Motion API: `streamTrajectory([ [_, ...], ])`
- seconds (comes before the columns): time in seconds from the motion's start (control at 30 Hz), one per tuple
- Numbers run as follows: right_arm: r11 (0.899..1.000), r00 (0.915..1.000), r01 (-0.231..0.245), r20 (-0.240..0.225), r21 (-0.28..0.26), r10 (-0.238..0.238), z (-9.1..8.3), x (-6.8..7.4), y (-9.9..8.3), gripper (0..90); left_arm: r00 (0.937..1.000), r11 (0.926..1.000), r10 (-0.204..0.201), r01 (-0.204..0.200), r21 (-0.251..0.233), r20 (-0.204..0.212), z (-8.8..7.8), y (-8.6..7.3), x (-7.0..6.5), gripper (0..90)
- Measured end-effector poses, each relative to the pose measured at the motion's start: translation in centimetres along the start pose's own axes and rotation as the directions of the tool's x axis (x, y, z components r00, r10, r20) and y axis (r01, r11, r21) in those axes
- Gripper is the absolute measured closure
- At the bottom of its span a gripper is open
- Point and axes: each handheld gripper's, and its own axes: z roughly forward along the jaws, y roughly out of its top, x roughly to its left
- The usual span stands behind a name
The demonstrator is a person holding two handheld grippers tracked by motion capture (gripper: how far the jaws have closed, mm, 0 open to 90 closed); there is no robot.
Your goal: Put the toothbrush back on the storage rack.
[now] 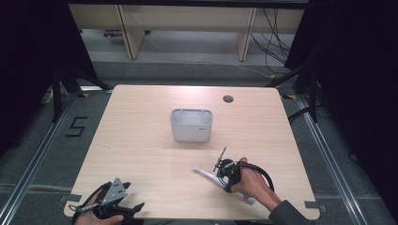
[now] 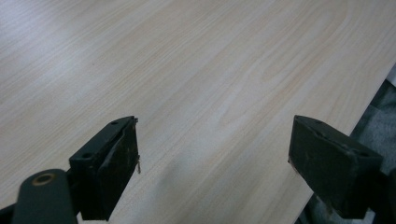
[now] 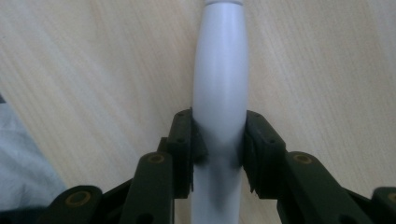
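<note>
Right claw (image 3: 218,140) is clenched on the white handle (image 3: 219,79) of a long tool lying flat on the table (image 1: 141,140) at about 5 o'clock from the grey bin (image 1: 191,124), while the left claw (image 2: 215,158) rests released near the table's front-left corner. By my judgement the grasp is made, with lifting and any placing into the bin left to do. In the high view the handle's long axis runs from about 10 o'clock to 4 o'clock, its far tip pointing toward 10 o'clock.

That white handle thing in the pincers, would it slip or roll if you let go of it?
The handle looks smooth and rounded, so it may slip a little between the right gripper's fingers. It bulges in the middle, so on the flat table it would probably roll. It looks stiff, likely plastic, and light.
</note>
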Motion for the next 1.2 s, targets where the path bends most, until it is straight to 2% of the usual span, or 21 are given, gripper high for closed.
streamTrajectory([
  [0.03,1.0,0.9998,0.001,0.02,-0.004,-0.001,-0.1,0.0,-0.1,66.8,1.0,1.0,0.004,-0.004,0.004,0.001,0.0,0.0,0.0,15.6],
  [0.1,1.0,0.9996,-0.025,0.011,-0.002,0.025,-0.3,0.1,-0.2,66.8,1.0,1.0,-0.001,0.001,-0.001,0.001,0.1,0.0,0.0,15.6],
  [0.13,0.999,0.9991,-0.034,0.026,-0.012,0.035,-0.5,0.2,-0.3,66.8,1.0,1.0,0.006,-0.006,-0.002,0.006,0.1,0.0,0.1,15.6],
  [0.23,0.999,0.9989,-0.036,0.029,-0.037,0.037,-1.0,0.2,-0.5,66.8,1.0,0.9999,0.009,-0.009,0.004,0.002,0.0,0.0,0.1,15.6],
  [0.27,0.999,0.9995,-0.02,0.022,-0.045,0.021,-1.2,0.1,-0.6,66.8,1.0,1.0,0.007,-0.007,0.003,-0.001,0.1,0.0,0.1,15.6],
  [0.4,0.995,0.9991,-0.032,0.025,-0.092,0.034,-2.0,0.2,-0.8,66.8,1.0,1.0,0.006,-0.006,0.001,-0.004,0.1,0.0,0.1,15.6],
  [0.47,0.991,0.9992,-0.031,0.02,-0.133,0.033,-2.7,0.1,-1.0,66.8,1.0,1.0,-0.002,0.002,0.001,0.0,0.1,0.0,0.1,15.5],
  [0.57,0.977,0.9992,-0.034,0.012,-0.211,0.037,-3.7,-0.1,-1.4,66.8,1.0,1.0,0.001,-0.001,0.002,0.0,0.0,0.0,0.0,15.6],
  [0.63,0.965,0.999,-0.04,0.011,-0.259,0.044,-4.4,-0.3,-1.6,66.8,1.0,1.0,0.001,-0.001,-0.002,0.004,0.1,0.0,0.1,15.6],
  [0.67,0.959,0.9979,-0.047,0.03,-0.281,0.058,-4.7,-0.4,-1.7,66.8,1.0,1.0,0.004,-0.004,-0.001,0.005,0.1,0.0,0.1,15.6],
  [0.73,0.942,0.9976,-0.067,-0.002,-0.33,0.07,-5.2,-0.5,-1.9,66.7,1.0,1.0,0.001,-0.001,0.001,0.009,0.1,0.0,0.1,15.5],
  [0.87,0.898,0.9962,-0.082,-0.009,-0.433,0.087,-5.7,-1.1,-2.2,66.8,1.0,1.0,-0.001,0.001,-0.001,0.003,0.1,0.0,0.1,15.6],
  [0.9,0.898,0.9962,-0.082,-0.009,-0.433,0.087,-5.7,-1.1,-2.2,66.8,1.0,1.0,-0.001,0.001,-0.001,0.003,0.1,0.0,0.1,15.6],
  [0.93,0.882,0.9941,-0.106,-0.028,-0.459,0.105,-5.9,-1.4,-2.3,66.8,1.0,1.0,0.002,-0.002,-0.001,0.003,0.1,0.0,0.1,15.6],
  [0.97,0.866,0.9941,-0.102,-0.018,-0.489,0.107,-5.9,-1.6,-2.2,66.8,1.0,1.0,-0.001,0.001,-0.003,0.002,0.1,0.0,0.1,15.6],
  [1.0,0.864,0.991,-0.128,-0.029,-0.487,0.131,-6.0,-1.6,-2.2,66.8,1.0,1.0,-0.002,0.002,-0.003,0.003,0.1,0.0,0.1,15.6],
  [1.03,0.845,0.9947,-0.091,-0.008,-0.527,0.102,-5.9,-1.9,-2.1,66.8,1.0,1.0,0.004,-0.004,-0.003,0.005,0.1,0.0,0.2,15.6],
  [1.07,0.838,0.9937,-0.106,-0.026,-0.536,0.109,-6.1,-1.9,-2.1,66.8,1.0,1.0,0.003,-0.003,-0.001,0.007,0.1,-0.1,0.1,15.6],
  [1.1,0.828,0.9932,-0.104,-0.015,-0.551,0.115,-6.1,-2.1,-2.0,66.8,1.0,1.0,-0.002,0.002,-0.001,0.008,0.1,-0.1,0.1,15.6],
  [1.13,0.812,0.9889,-0.139,-0.038,-0.567,0.144,-6.3,-1.8,-1.9,66.8,1.0,1.0,-0.003,0.003,0.002,0.002,0.1,-0.1,0.1,15.6],
  [1.2,0.794,0.9945,-0.092,-0.017,-0.6,0.103,-6.3,-2.5,-1.8,66.8,1.0,1.0,0.003,-0.003,0.001,-0.001,0.1,0.0,0.2,15.6],
])
